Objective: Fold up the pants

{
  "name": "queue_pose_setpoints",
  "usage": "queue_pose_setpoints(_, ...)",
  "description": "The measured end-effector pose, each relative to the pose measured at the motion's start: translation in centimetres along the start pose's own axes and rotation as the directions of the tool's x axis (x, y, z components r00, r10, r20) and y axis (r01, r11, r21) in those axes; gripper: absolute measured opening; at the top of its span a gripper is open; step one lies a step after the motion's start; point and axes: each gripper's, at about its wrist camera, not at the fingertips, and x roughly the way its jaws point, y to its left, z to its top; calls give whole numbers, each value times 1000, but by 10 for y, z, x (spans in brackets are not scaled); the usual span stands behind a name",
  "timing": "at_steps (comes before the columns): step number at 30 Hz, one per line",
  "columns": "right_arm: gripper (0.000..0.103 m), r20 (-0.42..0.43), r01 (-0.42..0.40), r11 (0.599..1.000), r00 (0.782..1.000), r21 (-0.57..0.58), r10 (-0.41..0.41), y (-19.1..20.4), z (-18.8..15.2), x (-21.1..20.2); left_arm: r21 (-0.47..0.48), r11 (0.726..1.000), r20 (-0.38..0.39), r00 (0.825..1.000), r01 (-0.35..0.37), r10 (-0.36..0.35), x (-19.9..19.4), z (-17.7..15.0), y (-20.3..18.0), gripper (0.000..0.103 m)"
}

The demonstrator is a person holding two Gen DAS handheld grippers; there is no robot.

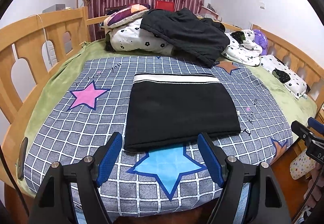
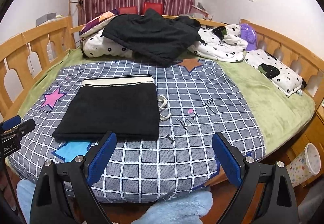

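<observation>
The black pants (image 1: 180, 112) lie folded into a flat rectangle on the checked sheet (image 1: 70, 132), with the white waistband (image 1: 176, 77) at the far end. They also show in the right wrist view (image 2: 113, 110), with a white drawstring (image 2: 163, 106) trailing out at their right side. My left gripper (image 1: 161, 143) is open and empty, just in front of the pants' near edge. My right gripper (image 2: 164, 143) is open and empty, near the pants' near right corner. Each gripper shows at the edge of the other's view.
A heap of black clothes (image 1: 186, 35) lies on floral bedding (image 1: 129, 39) at the far end. A floral pillow (image 2: 275, 72) and a purple plush (image 2: 248, 35) sit at the right. Wooden rails (image 1: 40, 39) line the bed. A star-patterned bin (image 2: 303, 165) stands on the floor.
</observation>
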Motion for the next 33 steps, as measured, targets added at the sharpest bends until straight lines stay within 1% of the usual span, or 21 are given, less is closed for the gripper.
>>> queue_pose_setpoints(15,94,-3,6,1000,1000,-11,-6,2,-1,3,5,999,-5,999,-33,33,4,-1,-2,75)
queue_pose_setpoints(33,94,-8,5,1000,1000,-7,-5,3,0,8,0,999,-13,999,-53,53,7,1,-2,75)
